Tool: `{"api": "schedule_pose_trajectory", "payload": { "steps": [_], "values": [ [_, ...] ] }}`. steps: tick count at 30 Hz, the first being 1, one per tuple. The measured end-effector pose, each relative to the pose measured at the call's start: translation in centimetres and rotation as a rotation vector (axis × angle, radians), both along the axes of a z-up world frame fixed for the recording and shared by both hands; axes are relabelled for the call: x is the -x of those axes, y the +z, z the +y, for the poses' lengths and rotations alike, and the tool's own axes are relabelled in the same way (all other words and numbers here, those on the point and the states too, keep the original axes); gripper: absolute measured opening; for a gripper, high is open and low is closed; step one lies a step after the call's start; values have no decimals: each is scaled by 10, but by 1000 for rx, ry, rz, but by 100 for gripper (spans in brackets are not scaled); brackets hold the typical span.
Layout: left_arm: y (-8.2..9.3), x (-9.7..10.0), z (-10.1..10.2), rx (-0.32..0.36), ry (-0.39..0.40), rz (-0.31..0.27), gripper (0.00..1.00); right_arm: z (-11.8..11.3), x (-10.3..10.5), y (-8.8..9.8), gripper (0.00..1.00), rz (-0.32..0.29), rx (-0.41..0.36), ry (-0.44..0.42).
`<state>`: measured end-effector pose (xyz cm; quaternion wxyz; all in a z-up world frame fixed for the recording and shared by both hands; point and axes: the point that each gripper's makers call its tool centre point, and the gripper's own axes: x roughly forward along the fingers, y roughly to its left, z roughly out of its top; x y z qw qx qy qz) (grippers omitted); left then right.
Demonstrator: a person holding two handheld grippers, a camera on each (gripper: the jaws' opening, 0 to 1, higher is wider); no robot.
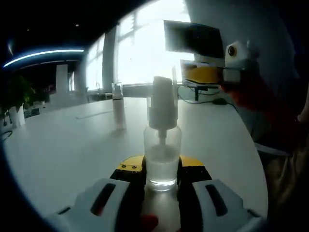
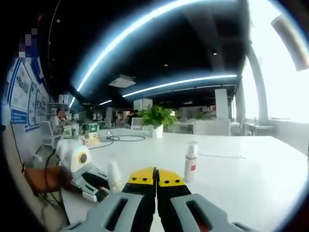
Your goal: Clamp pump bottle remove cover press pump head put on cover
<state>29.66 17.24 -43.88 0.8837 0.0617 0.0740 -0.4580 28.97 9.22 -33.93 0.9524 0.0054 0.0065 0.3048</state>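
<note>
The clear pump bottle (image 1: pixel 162 145) stood upright on the white bench (image 1: pixel 72 145), clamped at its base by the left gripper (image 1: pixel 161 176), cover still on. The right gripper (image 2: pixel 155 186) was held clenched on nothing, above the bench. A second small bottle (image 2: pixel 191 162) was seen standing farther off.

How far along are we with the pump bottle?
Done: the left tongs clamp the pump bottle upright on the table. In hand: the right tongs are shut and empty, apart from it. Left: taking off the cover, pressing the pump head, recapping; I cannot tell whether the cover is on.
</note>
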Motion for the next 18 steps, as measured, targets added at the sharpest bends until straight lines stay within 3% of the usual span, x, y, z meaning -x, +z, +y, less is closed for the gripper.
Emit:
{"api": "schedule_pose_trajectory", "payload": {
  "steps": [18],
  "values": [
    [0, 0, 0, 1, 0, 2, 16, -6, 9, -32, 0, -4, 45, 22]
  ]
}}
